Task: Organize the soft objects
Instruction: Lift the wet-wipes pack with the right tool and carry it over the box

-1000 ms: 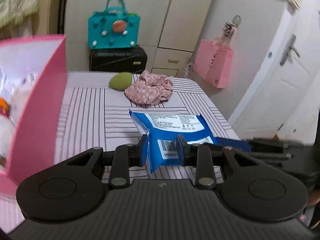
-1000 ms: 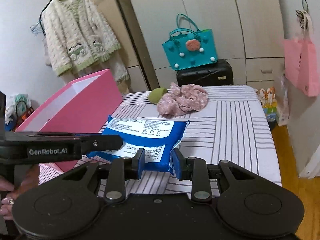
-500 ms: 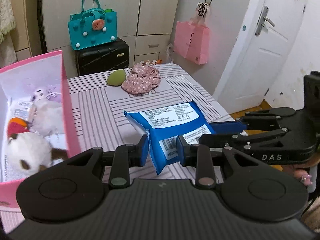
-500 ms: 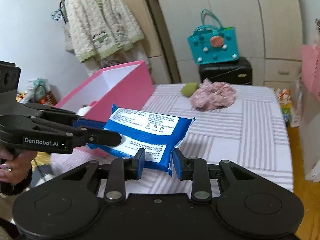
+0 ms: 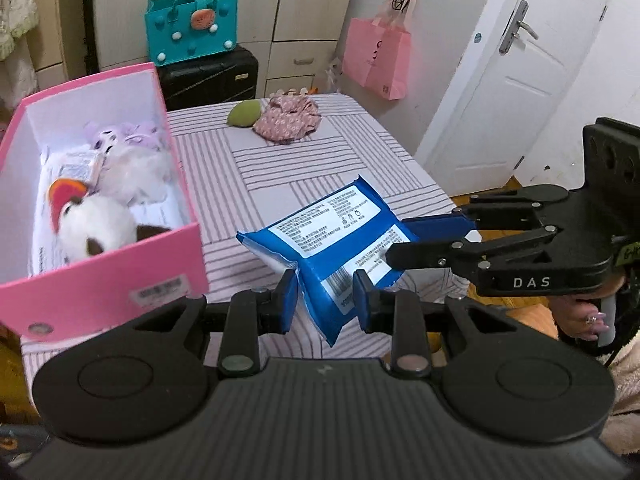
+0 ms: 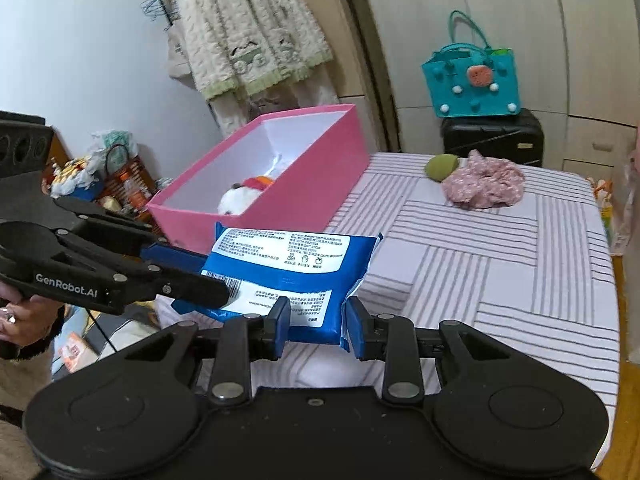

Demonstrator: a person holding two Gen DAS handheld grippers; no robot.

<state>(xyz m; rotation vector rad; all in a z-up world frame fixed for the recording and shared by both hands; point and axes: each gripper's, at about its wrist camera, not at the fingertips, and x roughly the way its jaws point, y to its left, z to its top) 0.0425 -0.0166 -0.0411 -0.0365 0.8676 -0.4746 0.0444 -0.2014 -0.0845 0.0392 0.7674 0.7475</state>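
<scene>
A blue wipes pack [image 5: 328, 246] hangs in the air above the striped bed, held by both grippers. My left gripper [image 5: 325, 300] is shut on its near corner. My right gripper [image 6: 315, 326] is shut on its other end; the pack shows there too [image 6: 288, 276]. A pink box [image 5: 120, 276] stands at the left with plush toys [image 5: 100, 228] inside. In the right wrist view the box [image 6: 304, 196] is beyond the pack. A green soft ball [image 5: 244, 114] and a pink floral cloth [image 5: 288, 122] lie at the far end of the bed.
The striped bed [image 5: 264, 168] ends at a white door [image 5: 516, 80] on the right. A teal bag [image 5: 192, 26] sits on a black suitcase [image 5: 208, 76] behind the bed. A pink paper bag [image 5: 376, 58] hangs on the wardrobe. A cream cardigan [image 6: 248, 28] hangs at the left wall.
Both grippers have lifted the blue pack off the bed and carried it up and toward the pink box; the box's inside with the plush toys has come into view.
</scene>
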